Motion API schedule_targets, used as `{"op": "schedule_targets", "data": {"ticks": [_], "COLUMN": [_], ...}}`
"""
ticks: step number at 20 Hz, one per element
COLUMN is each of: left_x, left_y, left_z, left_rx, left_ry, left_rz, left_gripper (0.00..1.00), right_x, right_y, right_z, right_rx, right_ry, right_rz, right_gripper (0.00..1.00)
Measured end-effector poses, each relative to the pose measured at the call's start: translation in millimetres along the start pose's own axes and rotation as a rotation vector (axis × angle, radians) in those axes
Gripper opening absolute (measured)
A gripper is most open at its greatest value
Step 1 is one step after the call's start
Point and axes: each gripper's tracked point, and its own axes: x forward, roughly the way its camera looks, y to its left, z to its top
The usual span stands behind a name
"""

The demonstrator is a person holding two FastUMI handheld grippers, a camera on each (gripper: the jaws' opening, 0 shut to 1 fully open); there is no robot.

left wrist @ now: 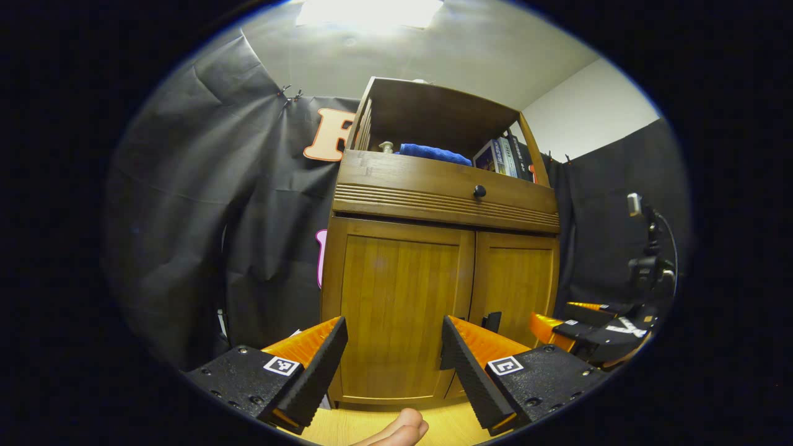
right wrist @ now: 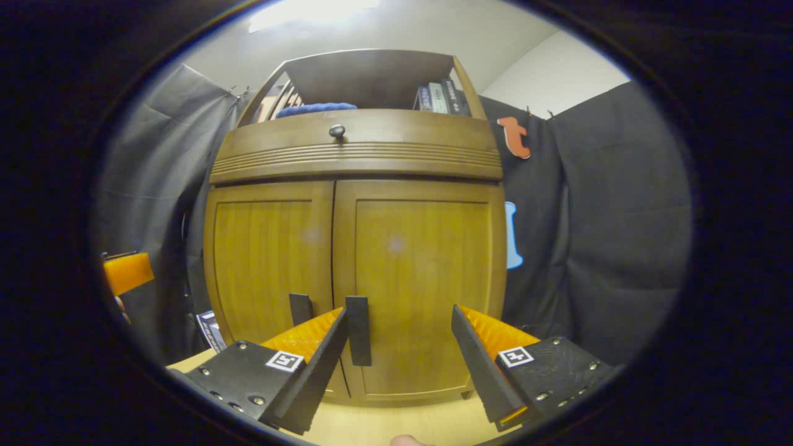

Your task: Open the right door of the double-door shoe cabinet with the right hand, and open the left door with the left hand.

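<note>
A wooden double-door shoe cabinet (right wrist: 356,248) stands upright in the middle of both views, facing the cameras, on a pale wooden floor (right wrist: 372,427) in front of black cloth. Both doors are shut.

In the right gripper view, the right tool (right wrist: 396,347) sits low at 6 o'clock with its orange and black fingers spread wide, holding nothing. The right door (right wrist: 421,279) lies straight ahead of it. Its dark handle (right wrist: 358,330) is a short bar standing vertically beside the centre seam, just off the tool's finger at 7 o'clock, not between the fingers. The left door's handle (right wrist: 301,308) stands parallel, just across the seam.

In the left gripper view, the left tool (left wrist: 393,353) is also spread wide and empty at 6 o'clock, facing the left door (left wrist: 396,303). The right tool (left wrist: 557,328) shows at 4 o'clock, close to the cabinet's lower front.

Above the doors run a drawer with a round knob (right wrist: 337,131) and an open shelf holding a blue cloth (right wrist: 316,109) and books (right wrist: 440,97).

The step in hand seems to be the approach to the right door. The next move likely calls for shifting the right tool toward 9 o'clock so its fingers straddle the vertical handle, closing on it, then pulling outward on an arc about the door's outer edge.
</note>
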Motion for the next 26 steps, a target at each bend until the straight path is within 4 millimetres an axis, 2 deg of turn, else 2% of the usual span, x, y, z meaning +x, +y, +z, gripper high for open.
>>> {"op": "schedule_targets", "data": {"ticks": [2,3,4,5,6,7,8,10,12,14,15,16,17,19,20,21,26], "left_x": [0.4,0.7,2.2,3.0,4.6,5.0,4.7,4.3,4.3,6.5,7.6,9.3,10.2,11.7,12.6,14.0,15.9], "left_y": [4.9,6.3,7.0,6.5,5.0,3.0,0.2,-4.4,-6.1,-1.2,1.9,3.9,5.1,6.0,5.7,5.5,9.3], "left_z": [0.7,0.0,-0.8,-0.9,-3.2,-4.3,-4.9,-6.0,-5.2,-5.9,-6.1,-6.6,-7.3,-10.0,-11.1,-12.6,-14.6], "left_rx": [-0.005,-0.005,-0.007,-0.009,-0.009,-0.009,-0.008,-0.001,0.003,0.004,0.007,0.012,0.015,0.022,0.023,0.025,0.031], "left_ry": [0.0,0.004,0.008,0.014,0.019,0.024,0.025,0.028,0.025,0.026,0.027,0.027,0.031,0.039,0.043,0.047,0.05], "left_rz": [0.009,0.014,0.014,0.011,0.005,-0.003,-0.013,-0.033,-0.047,-0.035,-0.024,-0.016,-0.011,-0.006,-0.008,-0.008,0.006], "left_gripper": [0.99,0.95,0.94,0.95,0.91,0.91,0.91,0.95,0.95,0.91,0.91,0.95,0.95,0.91,0.95,0.95,0.95], "right_x": [15.2,23.8,32.2,41.6,50.8,60.8,69.1,82.4,92.2,99.1,101.1,100.3,101.4,102.7,104.0,101.8,94.0], "right_y": [10.6,14.5,16.2,21.2,28.8,34.8,41.2,43.7,48.8,51.5,45.5,44.4,45.9,44.3,45.3,46.1,45.1], "right_z": [-8.0,-11.2,-16.7,-22.5,-27.5,-31.5,-38.2,-48.7,-50.5,-61.3,-69.8,-63.4,-66.0,-66.4,-67.7,-66.0,-61.1], "right_rx": [0.02,0.034,0.055,0.073,0.075,0.072,0.074,0.077,0.082,0.073,0.048,0.063,0.055,0.053,0.055,0.044,0.039], "right_ry": [0.013,0.02,0.033,0.048,0.061,0.076,0.082,0.104,0.104,0.129,0.152,0.116,0.126,0.123,0.124,0.124,0.122], "right_rz": [0.024,0.023,0.016,0.017,0.033,0.048,0.058,0.05,0.05,0.068,0.053,0.064,0.087,0.118,0.125,0.129,0.143], "right_gripper": [0.99,0.94,0.94,0.94,0.94,1.0,0.99,0.99,0.93,0.66,0.51,0.41,0.31,0.34,0.32,0.25,0.24]}}
